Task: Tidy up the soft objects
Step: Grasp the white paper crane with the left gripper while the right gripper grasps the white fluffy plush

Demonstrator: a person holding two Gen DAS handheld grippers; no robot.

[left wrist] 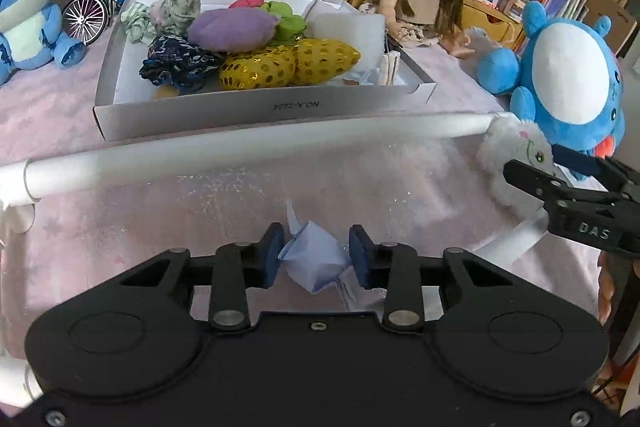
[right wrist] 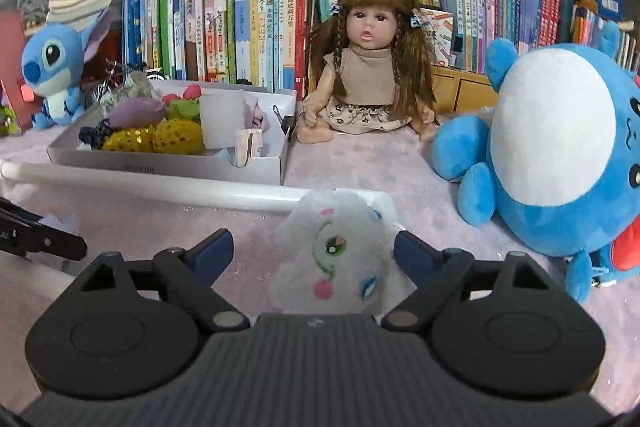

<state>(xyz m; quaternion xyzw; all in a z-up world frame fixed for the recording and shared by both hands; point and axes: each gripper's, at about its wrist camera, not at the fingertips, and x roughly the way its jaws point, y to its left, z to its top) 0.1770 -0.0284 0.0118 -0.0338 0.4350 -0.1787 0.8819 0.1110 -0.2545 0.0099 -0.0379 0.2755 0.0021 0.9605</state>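
My left gripper (left wrist: 316, 257), jaws narrowed, pinches a pale folded paper piece (left wrist: 314, 257) above the pink cloth (left wrist: 160, 203). My right gripper (right wrist: 313, 253), jaws wide, straddles a white fluffy toy (right wrist: 334, 259) without its pads touching it. Beyond a white tube (left wrist: 240, 153) stands the white box (left wrist: 256, 111) of soft objects; the doll (right wrist: 366, 75) sits just beside it, the blue plush (right wrist: 560, 147) farther right.

A: Left gripper (left wrist: 316, 255)?
B: Pitched downward, jaws narrowed; both pads seemingly touch the pale folded paper piece (left wrist: 314, 261) between them.

A: Right gripper (right wrist: 313, 251)?
B: Jaws spread wide, white fluffy toy (right wrist: 332, 259) between, pads clear.
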